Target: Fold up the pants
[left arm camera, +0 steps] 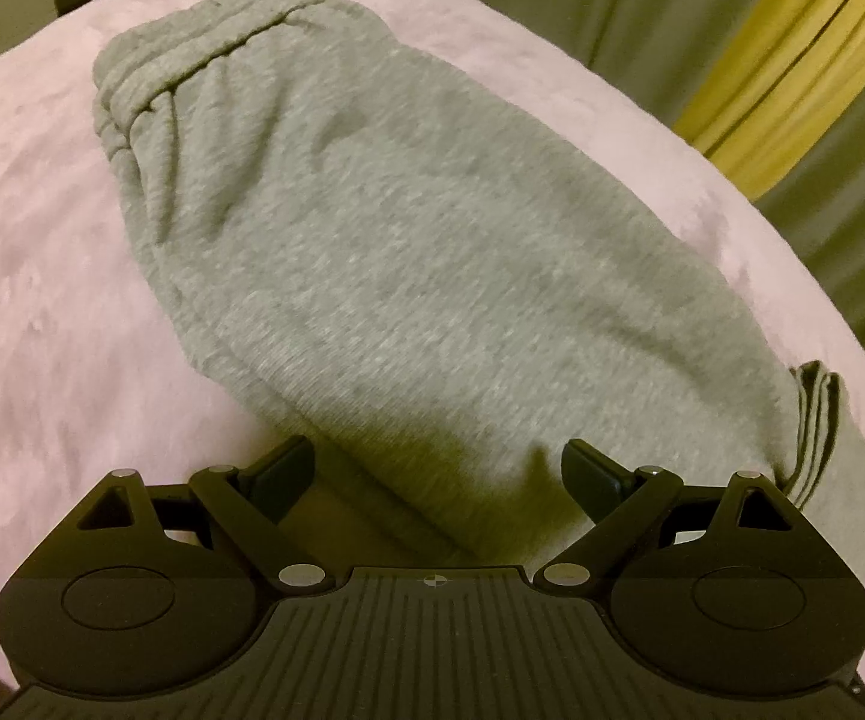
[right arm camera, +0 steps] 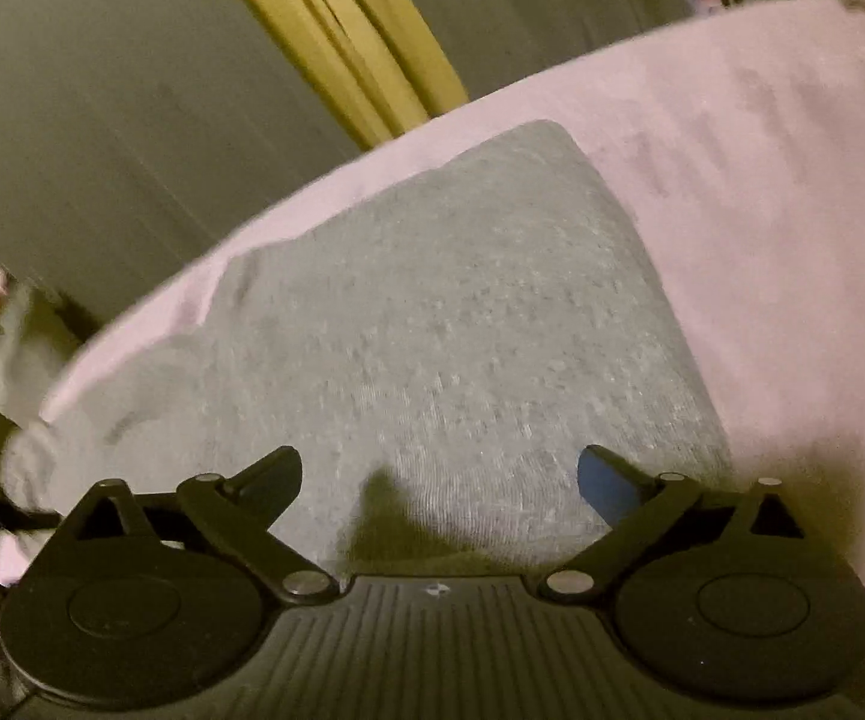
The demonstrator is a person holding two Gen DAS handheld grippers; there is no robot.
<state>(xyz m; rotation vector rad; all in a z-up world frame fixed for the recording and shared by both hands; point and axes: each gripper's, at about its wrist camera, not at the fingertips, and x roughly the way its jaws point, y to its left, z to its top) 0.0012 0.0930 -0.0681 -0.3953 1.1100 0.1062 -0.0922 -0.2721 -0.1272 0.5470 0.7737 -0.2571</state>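
Item 1: grey pants (left arm camera: 408, 252), knit sweat fabric, lying on a pink blanket (left arm camera: 42, 312). Already doubled over lengthwise by the look of it; elastic waistband (left arm camera: 192, 54) at the far end from the left claw, ribbed cuff (left arm camera: 816, 432) just right of that claw's right finger.

Item 2: left claw (left arm camera: 435, 474). Jaws wide apart, nothing gripped. Pants lie directly ahead of it and under the gap btwn the fingers; contact w/ the cloth can't be told.

Item 3: right claw (right arm camera: 438, 477). Jaws wide apart, empty. Grey cloth spreads ahead and below; blanket to its right. View blurred.

Item 4: yellow curtain (right arm camera: 336, 36), beyond the blanket edge, well apart from both claws.

Handling notes (judgement): soft, limp, light; won't hold shape, sags if lifted at one point. Thick knit, not slippery, should pinch easily. Prob. best hold: both layers at the cuff end w/ one claw, the near folded edge w/ the other, then carry toward the waistband. Risk: catching the top layer only, or dragging the blanket along.
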